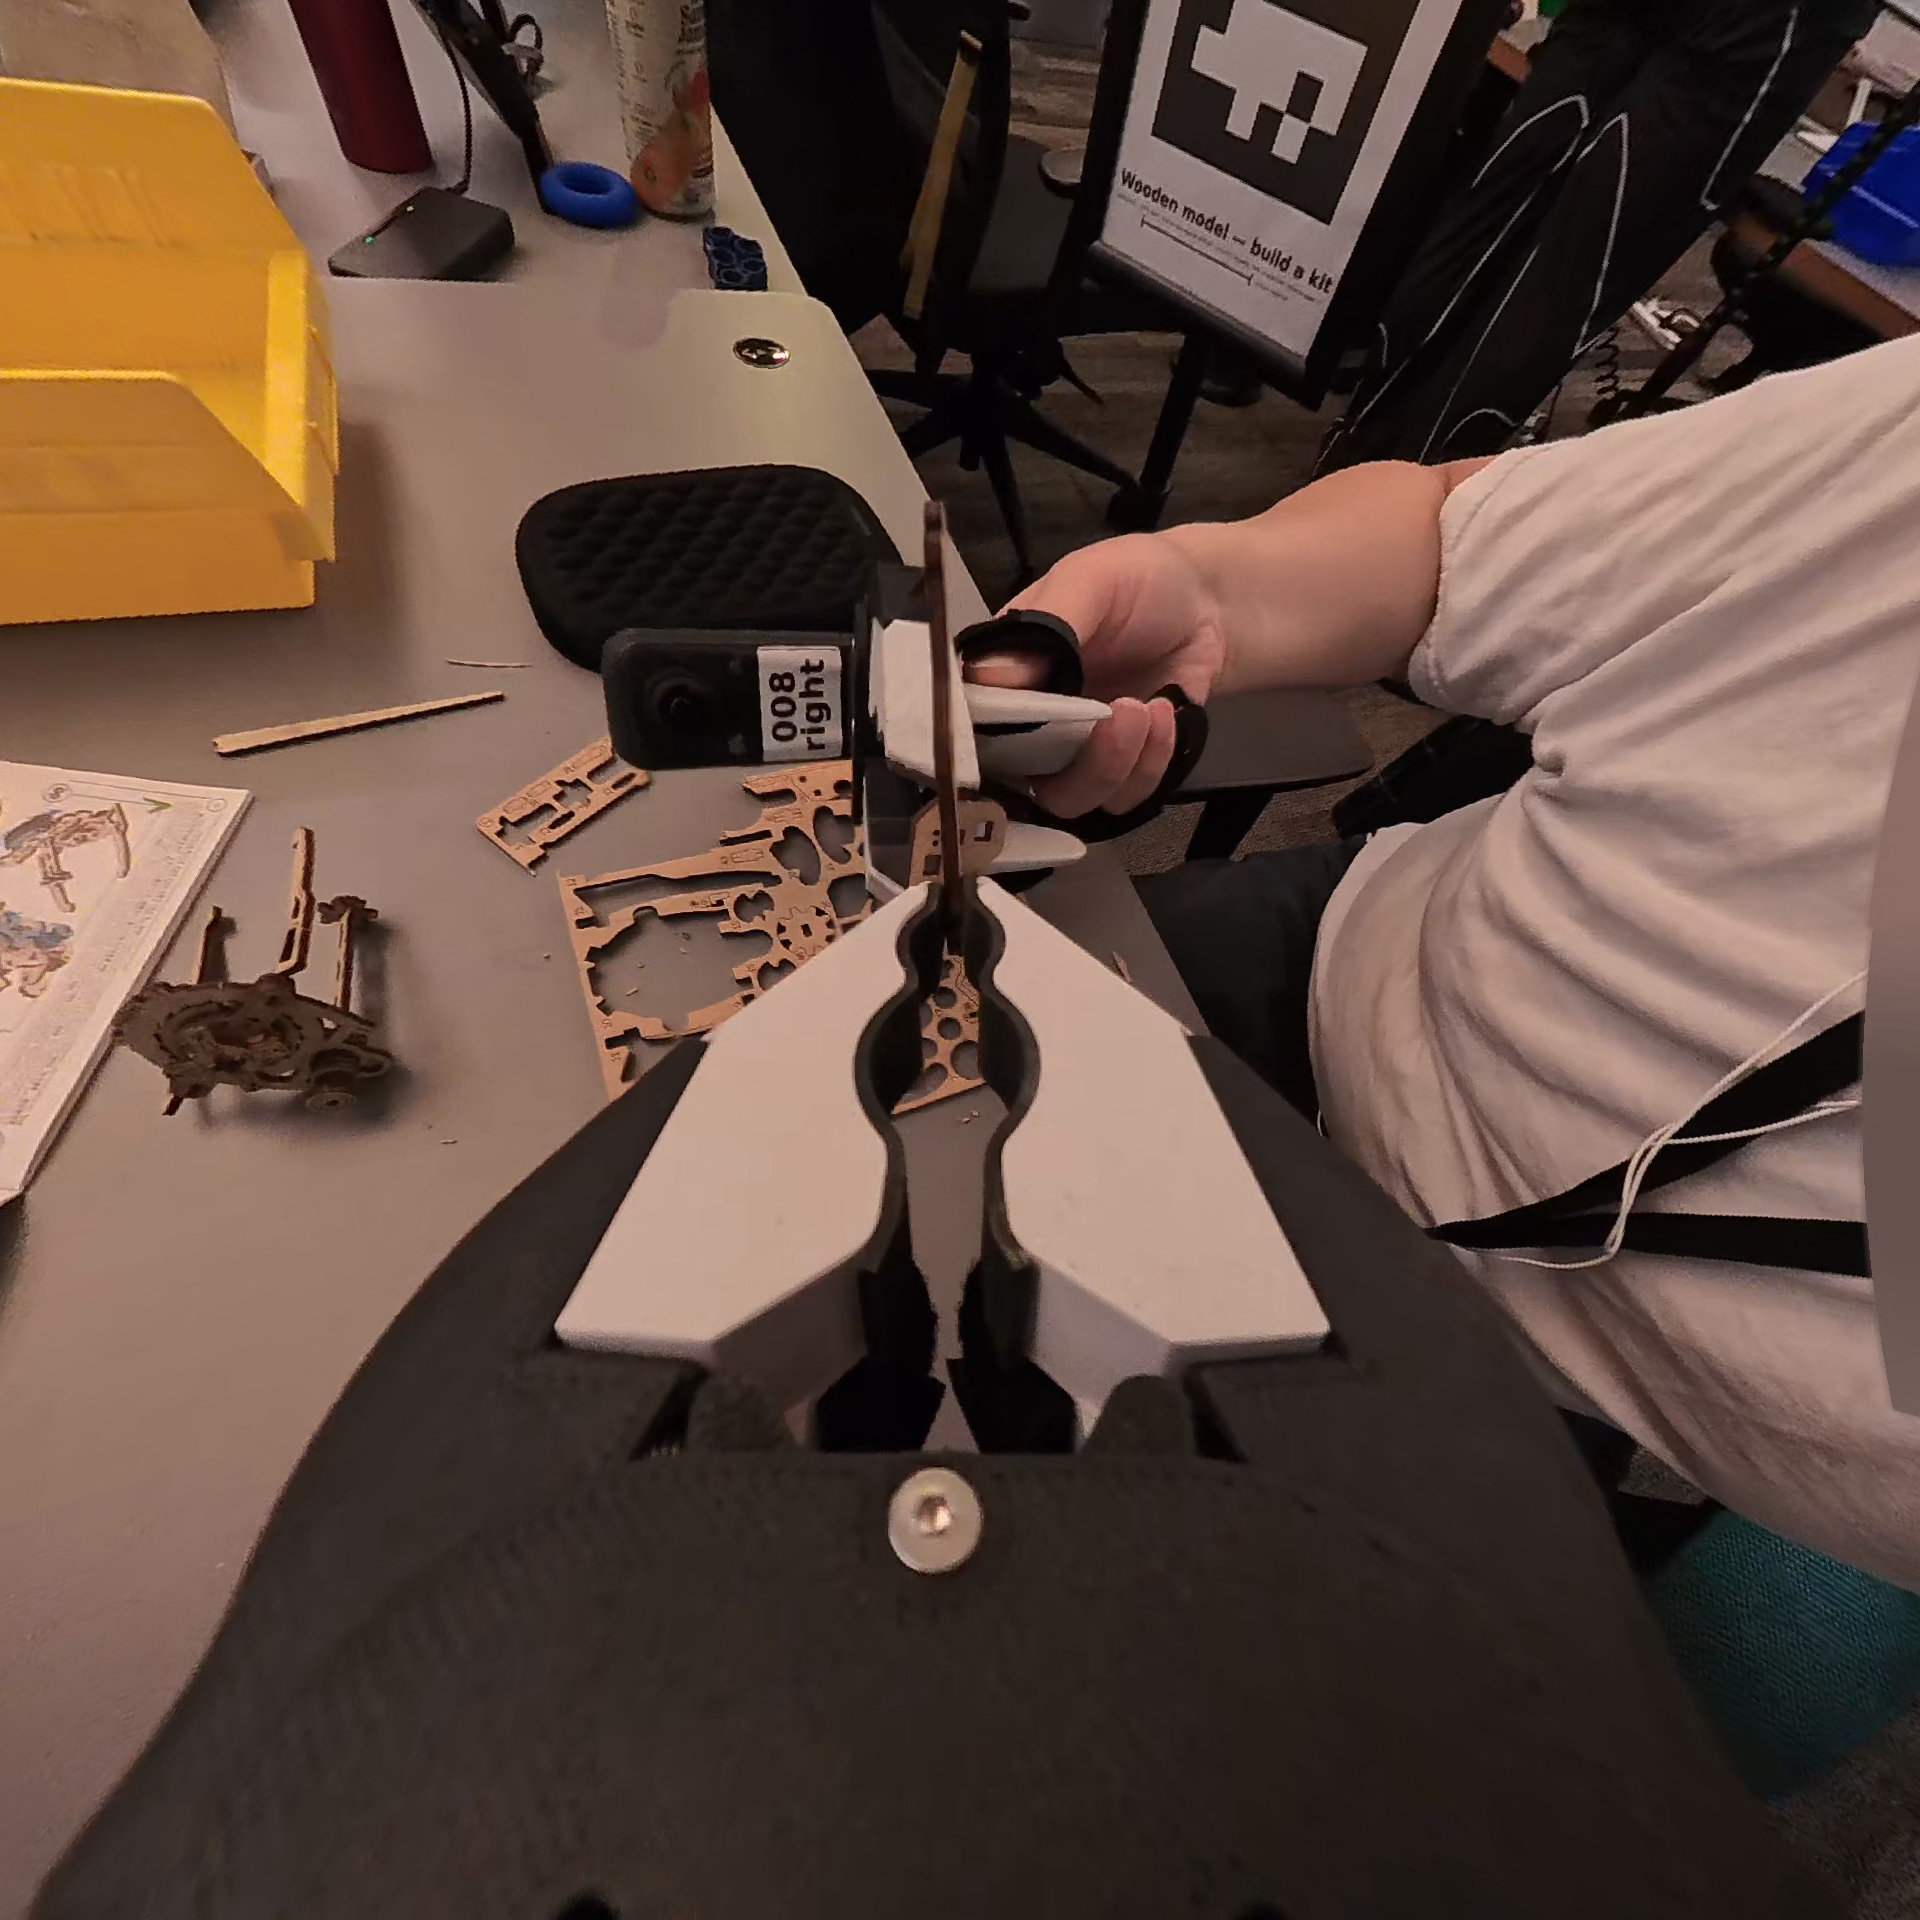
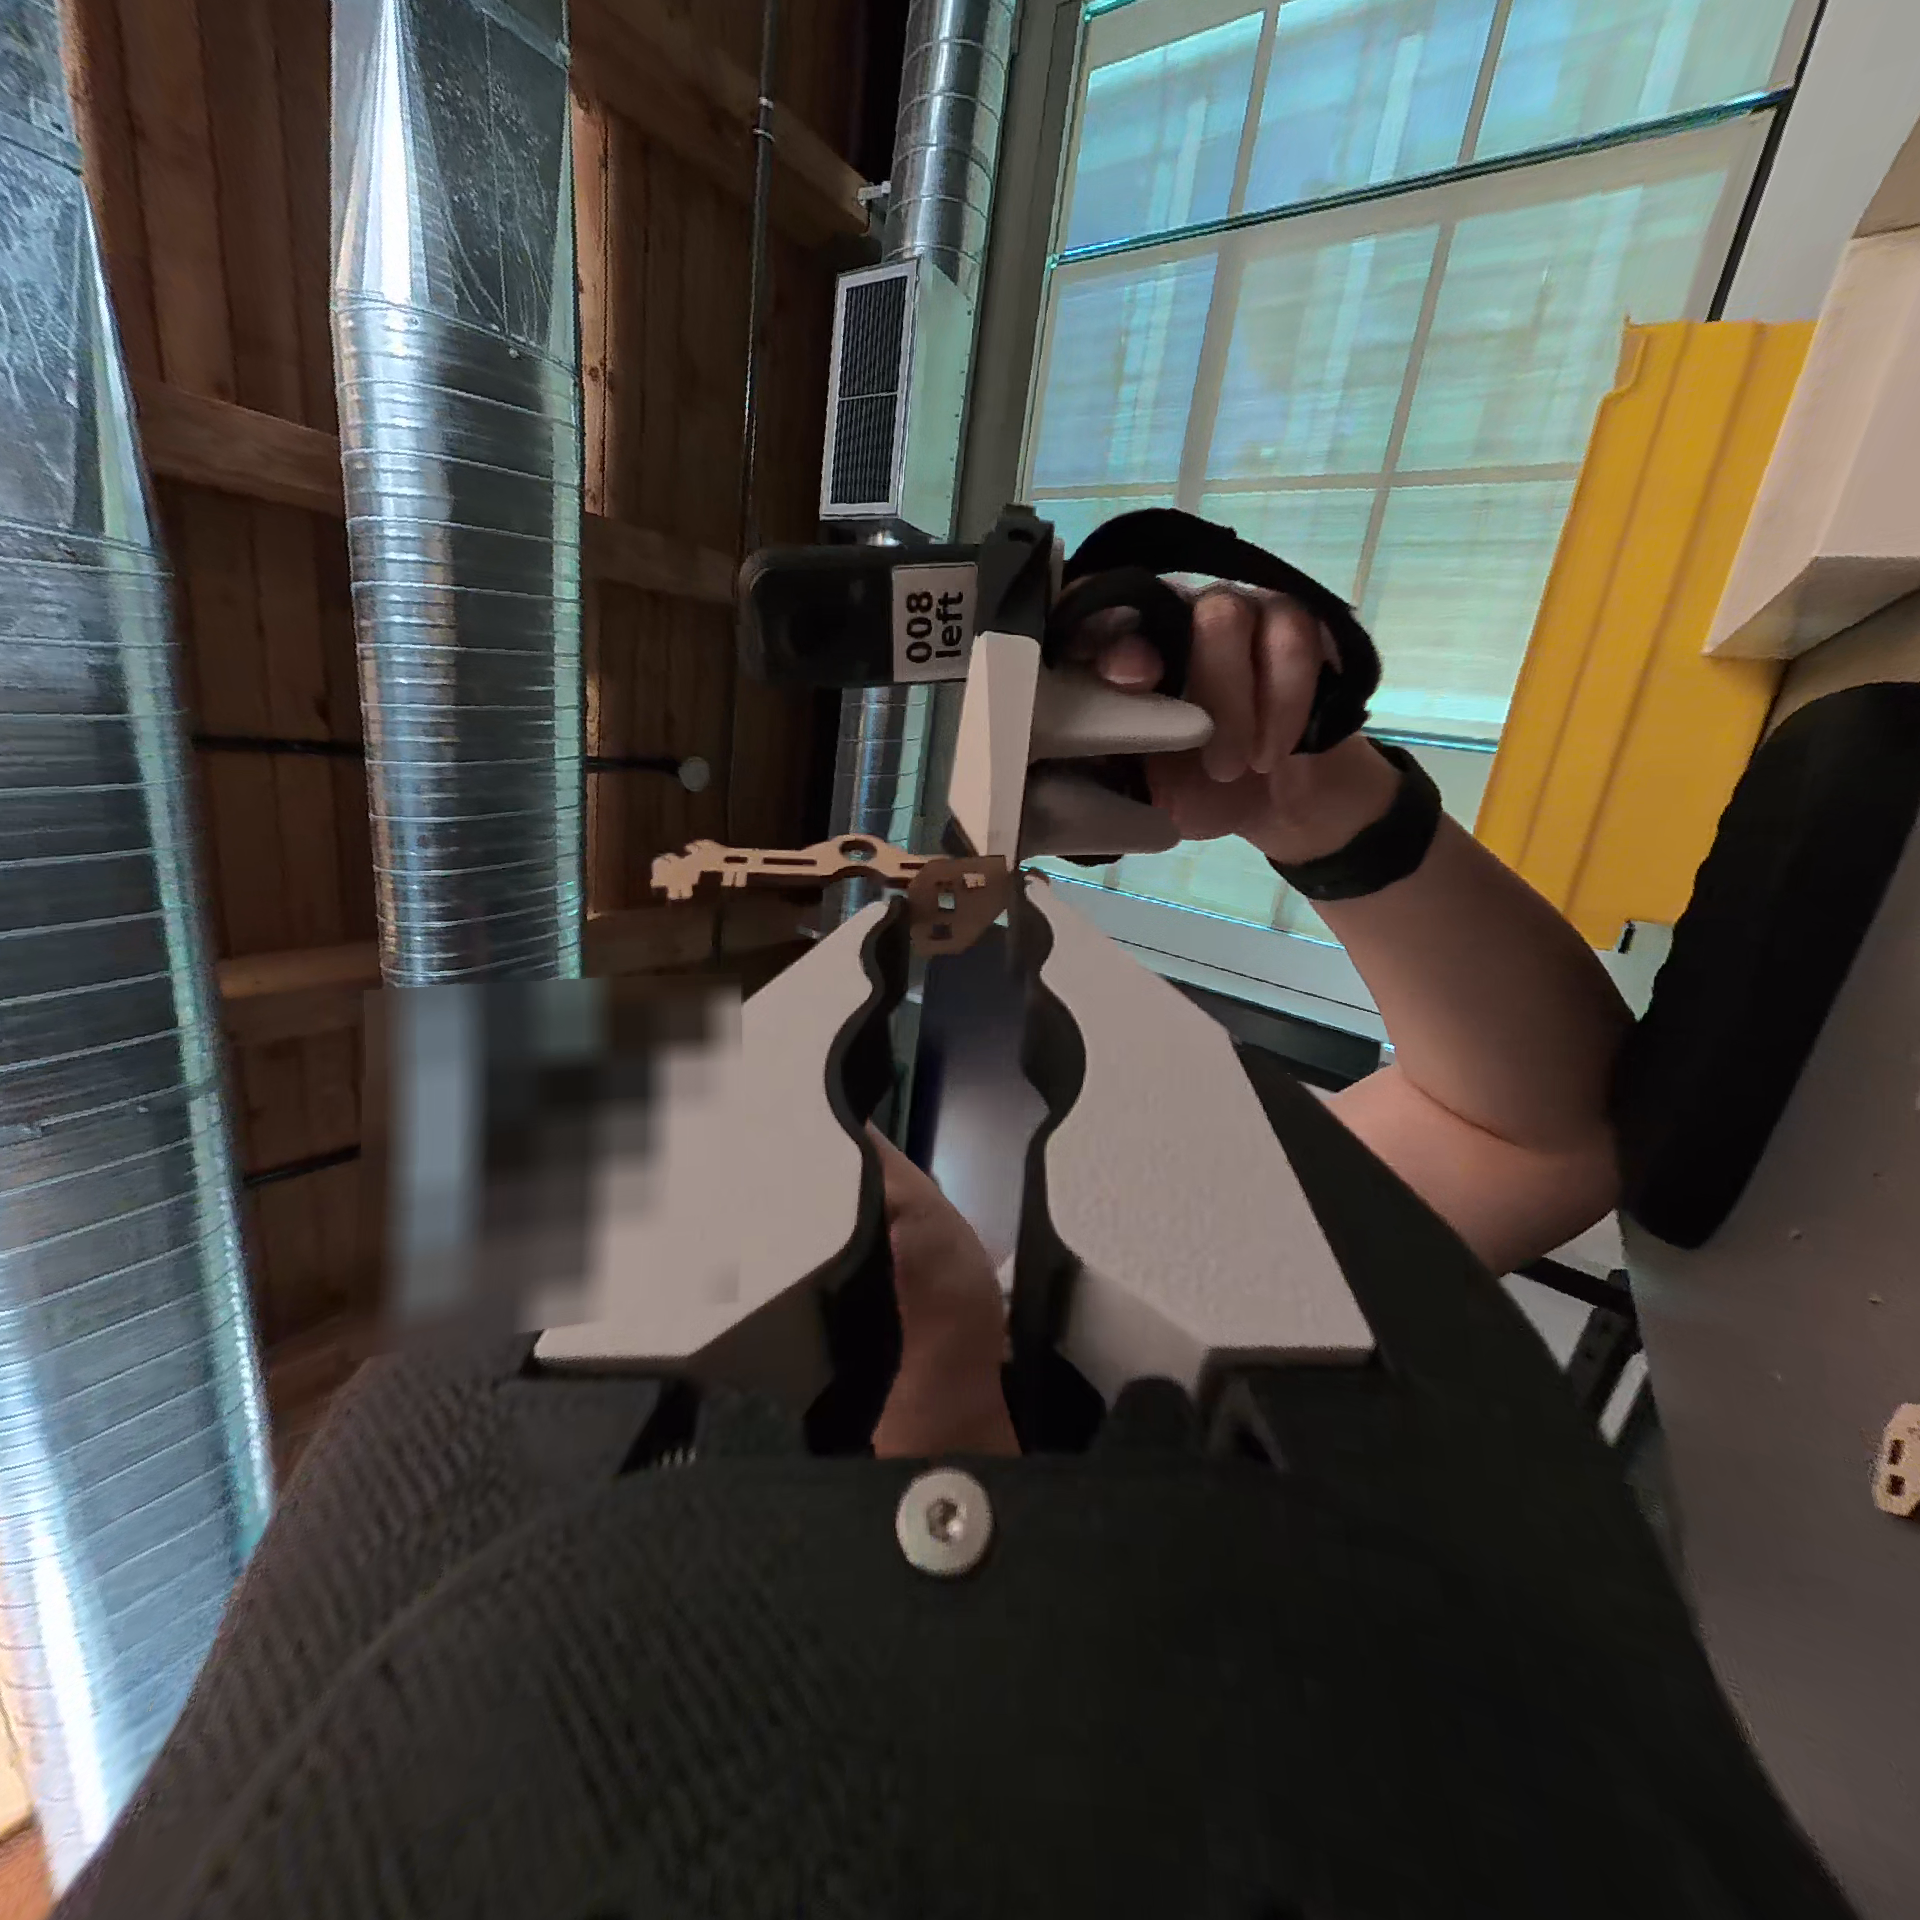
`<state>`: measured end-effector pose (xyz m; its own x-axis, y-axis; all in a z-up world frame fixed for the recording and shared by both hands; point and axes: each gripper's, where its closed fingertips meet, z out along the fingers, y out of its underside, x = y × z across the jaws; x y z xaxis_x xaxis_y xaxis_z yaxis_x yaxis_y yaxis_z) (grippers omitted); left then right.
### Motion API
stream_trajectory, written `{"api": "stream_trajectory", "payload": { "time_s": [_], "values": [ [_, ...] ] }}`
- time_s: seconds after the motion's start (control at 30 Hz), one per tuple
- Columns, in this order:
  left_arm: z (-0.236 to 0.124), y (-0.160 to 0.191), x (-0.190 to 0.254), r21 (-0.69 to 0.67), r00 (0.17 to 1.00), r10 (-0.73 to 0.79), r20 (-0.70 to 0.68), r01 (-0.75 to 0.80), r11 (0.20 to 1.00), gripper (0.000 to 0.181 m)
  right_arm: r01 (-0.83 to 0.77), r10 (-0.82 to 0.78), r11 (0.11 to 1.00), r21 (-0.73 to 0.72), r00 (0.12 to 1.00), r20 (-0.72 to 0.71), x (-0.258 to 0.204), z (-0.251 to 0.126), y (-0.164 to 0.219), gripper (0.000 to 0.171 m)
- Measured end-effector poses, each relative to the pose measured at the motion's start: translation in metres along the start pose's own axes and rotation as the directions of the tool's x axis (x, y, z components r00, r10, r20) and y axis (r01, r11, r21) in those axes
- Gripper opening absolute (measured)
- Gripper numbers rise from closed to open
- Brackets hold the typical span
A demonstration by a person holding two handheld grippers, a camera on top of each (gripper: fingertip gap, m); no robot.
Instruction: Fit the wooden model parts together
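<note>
Wooden model parts meet in the air above the desk [image 1: 436, 499]: a long slotted strip [image 2: 800, 864], thin laser-cut plywood seen edge-on from the left, is pinched at its end by the left gripper [image 1: 948, 906], its long axis pointing away from that gripper. The right gripper [image 2: 961, 912] is closed on a small notched plate [image 2: 951, 914], touching the strip crosswise. Punched-out flat sheets [image 1: 717, 935] and a dark, half-built gear model [image 1: 260, 1029] lie below.
</note>
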<state>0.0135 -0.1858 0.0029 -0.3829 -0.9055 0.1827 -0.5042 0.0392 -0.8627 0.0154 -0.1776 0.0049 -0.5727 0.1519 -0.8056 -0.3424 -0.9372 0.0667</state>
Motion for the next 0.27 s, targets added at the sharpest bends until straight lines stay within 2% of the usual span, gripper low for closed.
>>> {"api": "stream_trajectory", "payload": {
  "time_s": [0.03, 0.27],
  "values": [
    [0.0002, -0.0002, -0.0009, 0.001, 1.0, 0.001, 0.007, -0.001, 1.0, 0.001, 0.02, -0.02, 1.0, -0.001, 1.0, -0.006, -0.0002, -0.0002, -0.0006, 0.017],
    [0.0002, -0.0072, -0.007, 0.041, 0.999, -0.011, 0.05, 0.009, 0.999, 0.0, 0.238, -0.239, 0.971, -0.025, 0.97, -0.046, -0.0079, 0.0008, -0.0055, 0.018]
  ]
}}
